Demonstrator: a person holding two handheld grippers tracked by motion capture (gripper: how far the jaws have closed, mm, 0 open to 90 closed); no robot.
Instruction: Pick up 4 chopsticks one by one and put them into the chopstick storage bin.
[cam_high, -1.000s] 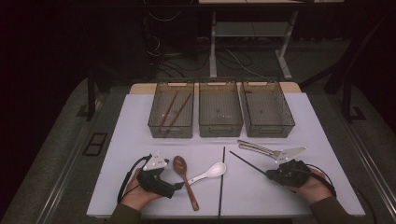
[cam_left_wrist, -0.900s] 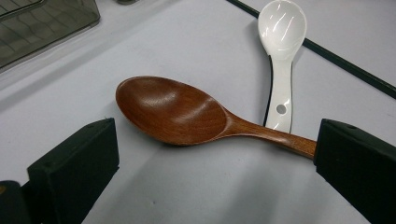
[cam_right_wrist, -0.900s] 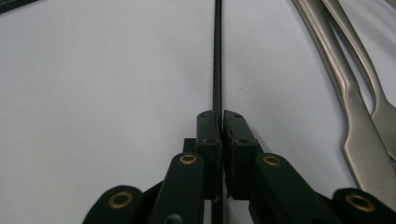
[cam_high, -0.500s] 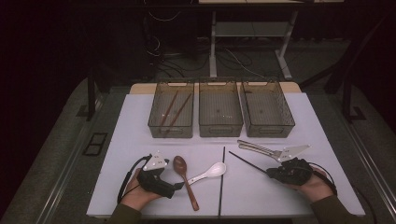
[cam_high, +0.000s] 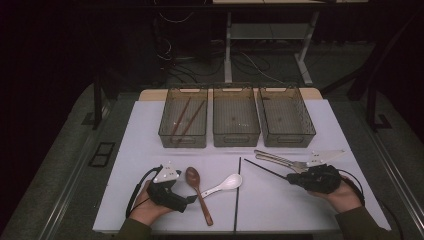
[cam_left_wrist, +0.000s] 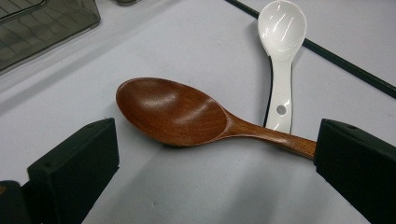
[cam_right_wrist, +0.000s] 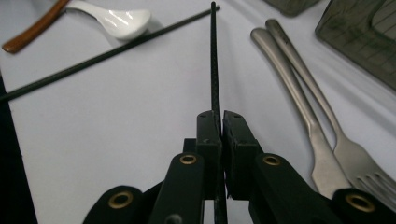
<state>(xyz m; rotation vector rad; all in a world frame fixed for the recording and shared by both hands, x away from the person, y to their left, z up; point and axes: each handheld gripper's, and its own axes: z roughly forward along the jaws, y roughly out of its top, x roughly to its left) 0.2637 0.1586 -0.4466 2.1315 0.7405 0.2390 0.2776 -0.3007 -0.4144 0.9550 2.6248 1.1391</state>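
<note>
A brown wooden spoon (cam_high: 197, 192) lies on the white table, bowl toward the bins. My left gripper (cam_high: 187, 200) rests beside its handle. In the left gripper view the wooden spoon (cam_left_wrist: 177, 112) lies between the wide-open jaws of the left gripper (cam_left_wrist: 215, 140), and neither pad touches it. A white ceramic spoon (cam_high: 224, 184) lies just right of it. My right gripper (cam_high: 295, 179) is shut on a thin black chopstick (cam_high: 265, 169) that points left and away. The right gripper view shows the gripper (cam_right_wrist: 220, 116) pinching that chopstick (cam_right_wrist: 215, 60).
A second black chopstick (cam_high: 237, 195) lies along the table's middle line. Two metal forks (cam_high: 280, 160) rest just beyond the right gripper. Three mesh bins stand in a row at the back: the left bin (cam_high: 165, 134) holds brown chopsticks, then the middle bin (cam_high: 236, 137) and the right bin (cam_high: 287, 139).
The right gripper with its chopstick has shifted only slightly. The left hand and the spoons have stayed where they were.
</note>
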